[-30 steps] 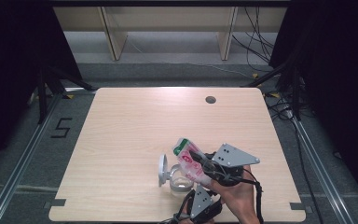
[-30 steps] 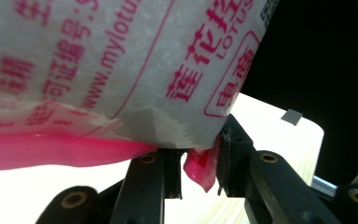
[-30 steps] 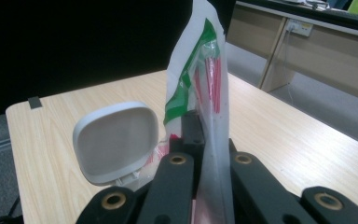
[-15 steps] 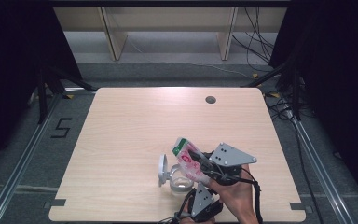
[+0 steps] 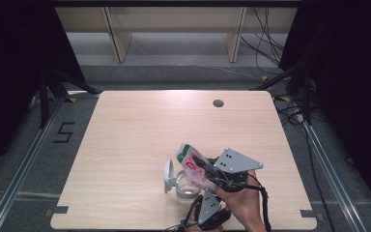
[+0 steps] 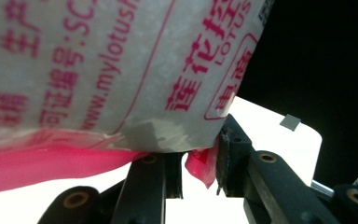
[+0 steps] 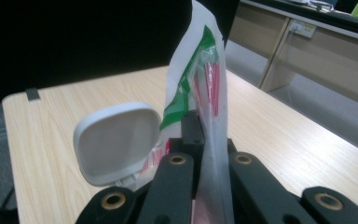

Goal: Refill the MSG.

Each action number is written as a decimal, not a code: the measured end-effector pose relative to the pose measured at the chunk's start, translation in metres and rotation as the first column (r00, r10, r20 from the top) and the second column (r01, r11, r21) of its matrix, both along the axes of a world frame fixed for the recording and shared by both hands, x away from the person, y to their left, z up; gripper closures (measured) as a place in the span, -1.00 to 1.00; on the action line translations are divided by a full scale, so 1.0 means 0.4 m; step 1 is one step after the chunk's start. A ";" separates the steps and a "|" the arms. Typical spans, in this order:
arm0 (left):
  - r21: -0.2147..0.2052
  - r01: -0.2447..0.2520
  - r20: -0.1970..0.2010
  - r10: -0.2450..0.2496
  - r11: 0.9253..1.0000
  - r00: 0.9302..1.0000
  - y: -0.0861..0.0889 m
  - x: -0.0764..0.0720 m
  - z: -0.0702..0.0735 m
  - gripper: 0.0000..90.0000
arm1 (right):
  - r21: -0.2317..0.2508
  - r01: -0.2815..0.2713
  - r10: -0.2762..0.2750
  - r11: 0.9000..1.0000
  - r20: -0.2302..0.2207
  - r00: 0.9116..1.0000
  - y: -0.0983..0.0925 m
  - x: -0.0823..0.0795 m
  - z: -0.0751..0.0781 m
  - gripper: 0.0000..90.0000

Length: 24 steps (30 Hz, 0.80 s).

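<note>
A white, pink and green plastic bag (image 5: 189, 162) is held tilted over a small clear container (image 5: 185, 192) near the table's front edge. The container's white lid (image 5: 168, 175) stands flipped open at its left. My right gripper (image 5: 204, 166), with the grey plate on top, is shut on the bag's edge; the bag (image 7: 200, 79) rises between its jaws (image 7: 200, 135), with the lid (image 7: 116, 142) just beyond. My left gripper (image 5: 206, 195) comes up from below. Its jaws (image 6: 198, 161) pinch the pink lower corner of the bag (image 6: 121, 65).
The light wooden table (image 5: 140, 125) has a round cable hole (image 5: 218, 103) at the back right. A hand and forearm (image 5: 244, 205) come in at the bottom. Dark floor, rails and cables surround the table, with shelf legs (image 5: 118, 43) behind.
</note>
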State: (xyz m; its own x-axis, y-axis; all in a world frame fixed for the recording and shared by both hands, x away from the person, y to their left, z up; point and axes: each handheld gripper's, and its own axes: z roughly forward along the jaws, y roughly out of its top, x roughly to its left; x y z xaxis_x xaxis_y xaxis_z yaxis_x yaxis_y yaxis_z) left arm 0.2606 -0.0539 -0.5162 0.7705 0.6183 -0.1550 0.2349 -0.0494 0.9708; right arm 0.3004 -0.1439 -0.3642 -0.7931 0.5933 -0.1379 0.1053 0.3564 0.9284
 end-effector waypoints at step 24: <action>-0.008 0.001 -0.003 -0.001 1.000 1.000 -0.007 0.003 -0.005 0.65 | -0.019 0.012 -0.012 1.000 -0.004 1.000 0.013 -0.003 -0.007 1.00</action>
State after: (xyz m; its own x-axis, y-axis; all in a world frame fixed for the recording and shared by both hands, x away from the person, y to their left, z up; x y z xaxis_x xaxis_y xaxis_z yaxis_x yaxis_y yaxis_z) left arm 0.2617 -0.0566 -0.5181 0.7706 0.6163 -0.1622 0.2377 -0.0419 0.9704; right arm 0.2994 -0.1388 -0.3669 -0.7862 0.6004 -0.1463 0.1132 0.3726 0.9211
